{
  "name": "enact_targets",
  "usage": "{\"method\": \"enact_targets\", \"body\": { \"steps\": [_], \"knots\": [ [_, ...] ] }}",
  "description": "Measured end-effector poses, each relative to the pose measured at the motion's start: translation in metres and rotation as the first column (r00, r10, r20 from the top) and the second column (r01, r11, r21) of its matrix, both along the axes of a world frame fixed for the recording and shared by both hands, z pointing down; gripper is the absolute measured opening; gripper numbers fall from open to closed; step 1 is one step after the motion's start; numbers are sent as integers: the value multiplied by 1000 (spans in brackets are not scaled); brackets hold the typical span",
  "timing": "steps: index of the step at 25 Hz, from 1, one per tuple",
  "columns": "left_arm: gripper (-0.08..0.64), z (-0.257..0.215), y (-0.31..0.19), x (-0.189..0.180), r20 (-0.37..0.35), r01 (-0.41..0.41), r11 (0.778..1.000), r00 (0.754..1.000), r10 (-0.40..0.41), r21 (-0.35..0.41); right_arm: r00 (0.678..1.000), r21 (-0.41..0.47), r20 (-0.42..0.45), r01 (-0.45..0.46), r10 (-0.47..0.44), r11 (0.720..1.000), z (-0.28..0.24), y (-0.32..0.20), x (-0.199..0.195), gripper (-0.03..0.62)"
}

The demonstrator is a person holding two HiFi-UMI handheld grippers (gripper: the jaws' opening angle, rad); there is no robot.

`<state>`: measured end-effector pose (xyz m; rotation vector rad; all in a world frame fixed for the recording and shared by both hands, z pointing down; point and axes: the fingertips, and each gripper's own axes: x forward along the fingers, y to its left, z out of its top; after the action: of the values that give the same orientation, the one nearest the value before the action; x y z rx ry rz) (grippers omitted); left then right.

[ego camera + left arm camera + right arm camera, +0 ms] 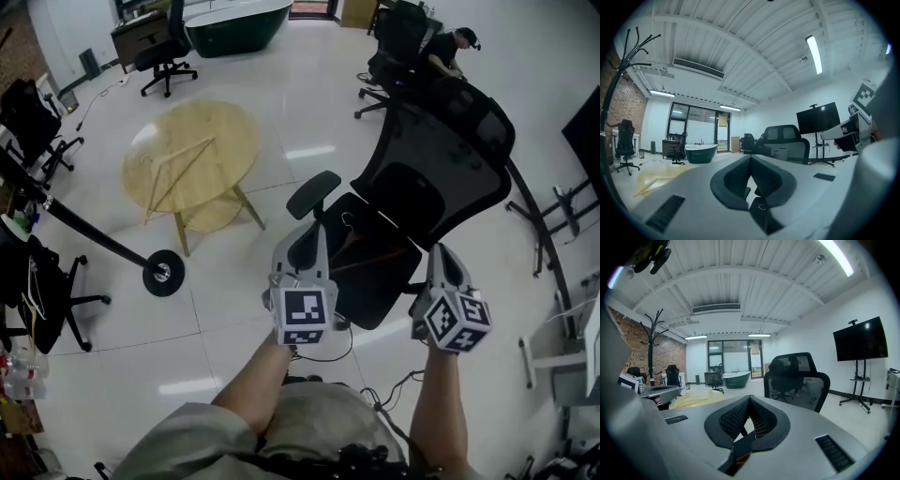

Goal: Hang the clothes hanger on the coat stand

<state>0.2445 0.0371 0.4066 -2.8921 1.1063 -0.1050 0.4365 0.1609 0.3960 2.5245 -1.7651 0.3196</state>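
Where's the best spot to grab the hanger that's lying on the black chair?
Probably the neck, just below the metal hook. The hanger lies flat on the chair seat with its hook at the far end, so come straight down from above with the jaws across the neck. That should leave the hook free to catch on the coat stand.

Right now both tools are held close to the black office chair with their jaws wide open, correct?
Not open. The left tool has its jaws closed together in the left gripper view, the right tool likewise in the right gripper view. Both are close to the black office chair.
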Motion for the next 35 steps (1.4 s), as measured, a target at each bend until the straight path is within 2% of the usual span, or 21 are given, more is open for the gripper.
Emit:
{"method": "enact_targets", "body": {
  "steps": [6, 10, 17, 21, 24, 27, 30, 34, 35],
  "knots": [
    [17, 21, -34, 17, 25, -16, 1000, 1000, 16, -26, 1000, 0, 21, 19, -19, 1000, 20, -42, 9, 0],
    [20, 27, -45, 44, 49, -28, 999, 998, 29, -31, 998, 21, 29, 52, -53, 998, 27, -68, 33, 0],
    [21, 30, -61, 122, 93, 31, 999, 995, -29, -16, 984, 44, 45, 168, -170, 985, 31, -111, 107, 14],
    [21, 44, -66, 173, 112, 58, 997, 992, -52, -46, 974, 13, 0, 227, -227, 974, 43, -126, 151, 18],
    [21, 58, -62, 198, 141, 73, 996, 988, -64, -58, 966, -8, 8, 260, -260, 966, 59, -130, 173, 37],
    [23, 63, -65, 209, 170, 91, 995, 982, -81, -50, 960, -6, 30, 278, -277, 961, 65, -139, 183, 61],
    [52, 65, -74, 209, 170, 88, 995, 982, -78, -51, 960, -20, 11, 279, -279, 960, 67, -152, 182, 61],
    [54, 77, -92, 212, 159, 48, 996, 987, -36, -74, 959, -90, -33, 278, -282, 956, 84, -172, 174, 66],
    [54, 84, -97, 212, 165, 42, 996, 986, -28, -82, 957, -119, -47, 278, -285, 953, 90, -177, 170, 86]
  ]
}}
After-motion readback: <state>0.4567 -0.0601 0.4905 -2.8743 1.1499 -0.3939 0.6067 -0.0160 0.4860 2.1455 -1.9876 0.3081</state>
